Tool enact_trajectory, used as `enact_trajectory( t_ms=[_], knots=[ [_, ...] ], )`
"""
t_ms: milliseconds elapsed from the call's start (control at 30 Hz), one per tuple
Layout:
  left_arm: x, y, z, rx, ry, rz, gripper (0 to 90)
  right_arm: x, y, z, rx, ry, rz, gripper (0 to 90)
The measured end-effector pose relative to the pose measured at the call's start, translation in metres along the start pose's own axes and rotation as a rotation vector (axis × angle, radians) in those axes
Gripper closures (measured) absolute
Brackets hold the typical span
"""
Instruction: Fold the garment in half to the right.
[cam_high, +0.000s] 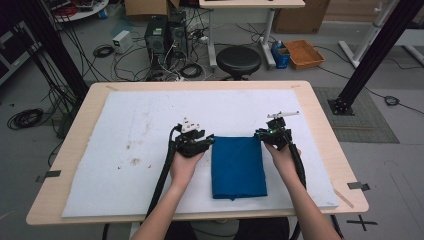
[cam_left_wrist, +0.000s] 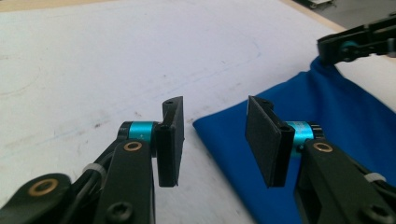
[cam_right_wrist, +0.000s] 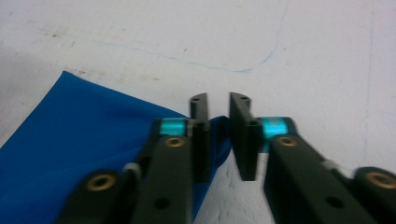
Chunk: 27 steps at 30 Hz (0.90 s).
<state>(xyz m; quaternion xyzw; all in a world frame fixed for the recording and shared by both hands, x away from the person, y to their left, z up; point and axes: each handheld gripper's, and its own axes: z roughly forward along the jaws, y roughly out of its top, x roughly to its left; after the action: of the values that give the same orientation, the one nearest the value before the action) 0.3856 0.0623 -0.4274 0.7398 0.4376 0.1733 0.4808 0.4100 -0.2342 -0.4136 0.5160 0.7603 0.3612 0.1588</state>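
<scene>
A folded blue cloth (cam_high: 237, 167) lies flat on the white mat (cam_high: 125, 130), near the table's front edge. My left gripper (cam_high: 211, 140) is at the cloth's far left corner. In the left gripper view it (cam_left_wrist: 215, 140) stands open, with the cloth (cam_left_wrist: 336, 112) corner just beyond and below the gap between its jaws. My right gripper (cam_high: 260, 134) is at the far right corner. In the right gripper view its jaws (cam_right_wrist: 219, 121) are nearly together, with the corner of the cloth (cam_right_wrist: 84, 126) pinched between them. The left gripper view shows that corner raised slightly toward the right gripper (cam_left_wrist: 355, 44).
The mat covers most of the wooden table (cam_high: 320, 130) and has brown stains (cam_high: 132, 160) at its left. On the floor beyond the table are a black stool (cam_high: 238, 60), computer cases (cam_high: 165, 35), cables and an orange tray (cam_high: 303, 53).
</scene>
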Motion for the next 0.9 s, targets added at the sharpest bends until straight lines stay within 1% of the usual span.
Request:
enact_trajectory(
  t_ms=[67,133,167,200,233,300,400,467,533,567,700,767,800,900],
  knots=[
    [-0.001,0.002,0.009,0.020,0.009,0.005,57.3,0.001,0.000,0.001,-0.006,0.003,-0.021,87.6],
    [-0.002,0.004,0.016,0.034,0.009,0.015,57.7,0.000,0.000,0.000,-0.009,0.008,-0.023,88.2],
    [-0.004,0.006,0.021,0.048,0.020,0.033,58.6,-0.002,0.000,0.000,-0.011,0.019,-0.030,88.4],
    [-0.006,0.007,0.026,0.057,0.031,0.047,59.6,-0.002,0.000,0.000,-0.009,0.020,-0.038,88.7],
    [-0.007,0.008,0.029,0.074,0.033,0.060,60.2,-0.004,0.000,-0.001,-0.009,0.016,-0.041,88.8],
    [-0.008,0.009,0.036,0.102,0.054,0.084,62.1,-0.005,-0.001,-0.002,-0.013,0.026,-0.037,88.8],
    [-0.006,0.009,0.042,0.115,0.067,0.090,67.0,-0.005,-0.002,-0.004,-0.029,0.034,-0.048,88.8],
    [-0.005,0.008,0.045,0.126,0.086,0.106,70.6,-0.005,-0.002,-0.005,-0.029,0.040,-0.048,88.8],
    [-0.002,0.006,0.048,0.145,0.071,0.108,73.0,-0.005,-0.002,-0.005,-0.028,0.044,-0.054,88.7],
    [-0.002,0.005,0.049,0.150,0.077,0.110,73.6,-0.005,-0.003,-0.004,-0.025,0.044,-0.054,88.8],
    [-0.003,0.005,0.052,0.165,0.058,0.115,73.7,-0.005,-0.003,-0.004,-0.021,0.047,-0.054,88.8],
    [-0.005,0.005,0.052,0.174,0.066,0.127,83.3,-0.005,-0.003,-0.003,-0.022,0.044,-0.057,88.8],
    [-0.005,0.006,0.052,0.172,0.064,0.122,87.1,-0.005,-0.003,-0.003,-0.022,0.044,-0.056,88.8],
    [-0.003,0.006,0.051,0.174,0.063,0.121,88.7,-0.007,-0.003,-0.003,-0.020,0.044,-0.053,88.9]
  ],
)
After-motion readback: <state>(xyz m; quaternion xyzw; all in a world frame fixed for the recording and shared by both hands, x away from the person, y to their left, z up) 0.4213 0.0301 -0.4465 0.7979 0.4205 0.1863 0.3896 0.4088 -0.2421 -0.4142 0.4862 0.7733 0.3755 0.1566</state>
